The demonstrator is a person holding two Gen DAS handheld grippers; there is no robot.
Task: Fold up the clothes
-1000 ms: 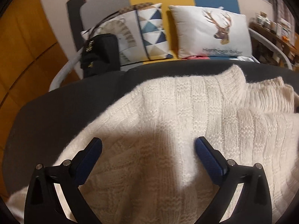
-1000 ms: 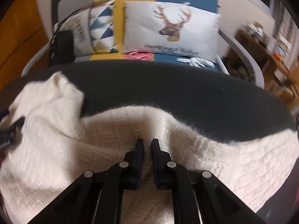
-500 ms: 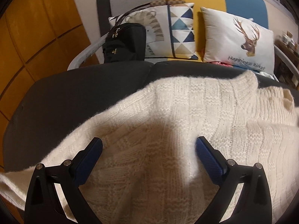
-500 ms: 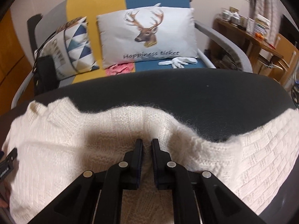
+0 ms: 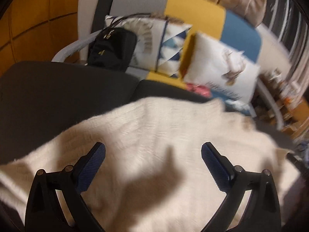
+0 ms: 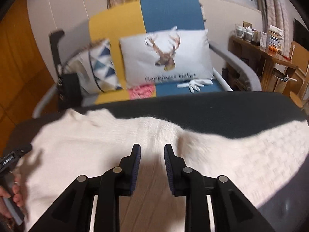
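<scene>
Sweater (image 5: pixel 158 135) beneath both down-tilted tools — left tool (image 5: pixel 153 151) wide, right tool (image 6: pixel 152 151) opening, empty.

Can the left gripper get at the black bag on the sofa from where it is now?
Probably not without moving closer. The left gripper is open over the sweater, and the bag sits beyond the dark table; nothing blocks the path.

Dark table (image 6: pixel 222 112) lies bare beyond the sweater (image 6: pixel 92 147) — sofa (image 6: pixel 168 15) blocks farther back.
</scene>
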